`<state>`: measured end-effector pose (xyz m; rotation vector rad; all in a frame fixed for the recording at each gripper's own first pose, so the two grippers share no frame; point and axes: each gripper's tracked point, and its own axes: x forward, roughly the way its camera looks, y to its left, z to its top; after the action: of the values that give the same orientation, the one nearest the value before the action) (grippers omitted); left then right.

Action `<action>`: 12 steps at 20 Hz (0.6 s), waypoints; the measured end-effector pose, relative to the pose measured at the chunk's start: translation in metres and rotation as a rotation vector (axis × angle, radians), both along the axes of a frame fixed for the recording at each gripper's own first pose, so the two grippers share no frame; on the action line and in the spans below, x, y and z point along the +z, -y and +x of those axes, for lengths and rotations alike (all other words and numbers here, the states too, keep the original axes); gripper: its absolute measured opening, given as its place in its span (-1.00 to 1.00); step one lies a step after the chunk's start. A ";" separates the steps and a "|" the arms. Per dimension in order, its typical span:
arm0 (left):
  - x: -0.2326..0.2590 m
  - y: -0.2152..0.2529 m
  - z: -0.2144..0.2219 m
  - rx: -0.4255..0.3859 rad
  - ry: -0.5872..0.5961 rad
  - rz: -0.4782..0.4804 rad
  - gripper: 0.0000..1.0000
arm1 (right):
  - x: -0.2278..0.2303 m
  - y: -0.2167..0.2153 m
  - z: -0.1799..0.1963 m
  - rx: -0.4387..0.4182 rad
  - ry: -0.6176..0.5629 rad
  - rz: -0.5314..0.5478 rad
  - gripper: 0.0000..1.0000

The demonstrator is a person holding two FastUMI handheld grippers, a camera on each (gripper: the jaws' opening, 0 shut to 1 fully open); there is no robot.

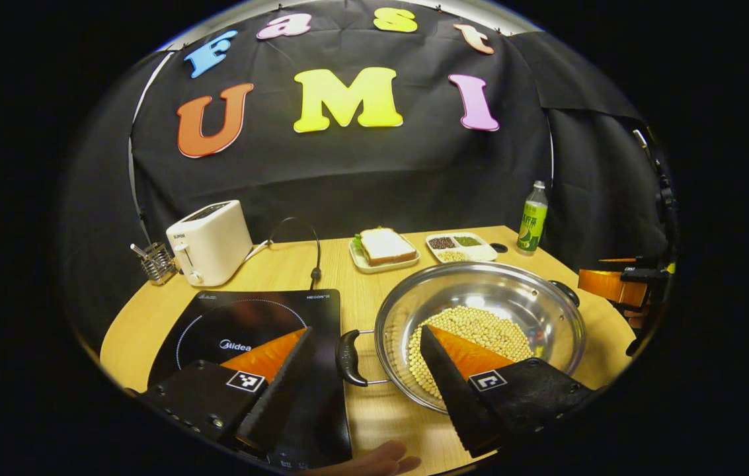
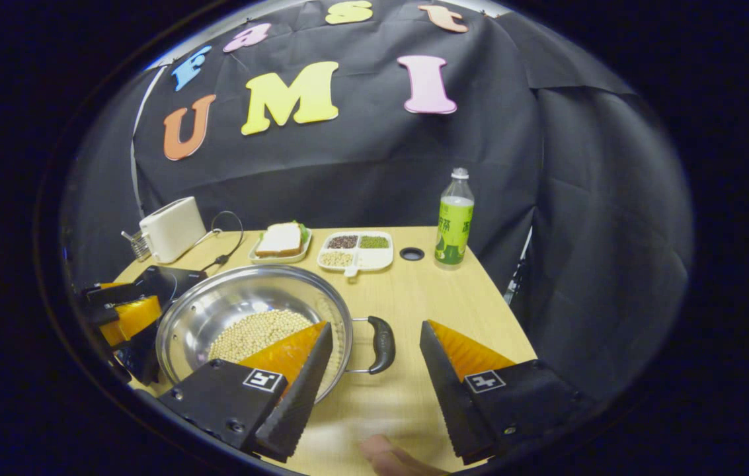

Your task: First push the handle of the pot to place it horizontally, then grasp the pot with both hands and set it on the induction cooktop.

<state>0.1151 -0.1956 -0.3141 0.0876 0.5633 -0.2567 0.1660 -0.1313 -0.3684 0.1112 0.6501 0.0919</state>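
Note:
A steel pot (image 1: 460, 287) holding soybeans (image 1: 480, 330) stands on the wooden table (image 1: 281, 264), just right of the black induction cooktop (image 1: 248, 324). My left gripper (image 1: 367, 330) is open, its fingers on either side of the pot's black left handle (image 1: 350, 357) without touching it. One finger hangs over the cooktop, the other over the beans. My right gripper (image 2: 376, 325) is open too, straddling the pot's right handle (image 2: 382, 344). In the right gripper view the pot (image 2: 235, 297) lies at lower left, with the left gripper (image 2: 124, 311) beyond it. The right gripper (image 1: 612, 284) shows far right.
At the back stand a white toaster (image 1: 210, 241) with its cable, a wire utensil holder (image 1: 156, 261), a sandwich on a plate (image 1: 384, 248), a divided dish of beans (image 1: 460, 246) and a green bottle (image 2: 455, 221). The table's right edge (image 2: 500, 297) is close.

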 end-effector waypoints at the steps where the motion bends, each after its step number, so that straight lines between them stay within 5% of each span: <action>1: -0.005 0.000 0.003 0.009 -0.019 -0.003 0.93 | -0.007 -0.003 0.003 0.006 -0.017 0.008 0.71; 12: -0.052 -0.010 0.014 0.065 -0.175 0.026 1.00 | -0.051 -0.003 0.019 0.014 -0.105 -0.006 0.76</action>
<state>0.1295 -0.1859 -0.3657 0.0726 0.7428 -0.1952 0.1852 -0.1287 -0.4190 0.1063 0.7559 0.0980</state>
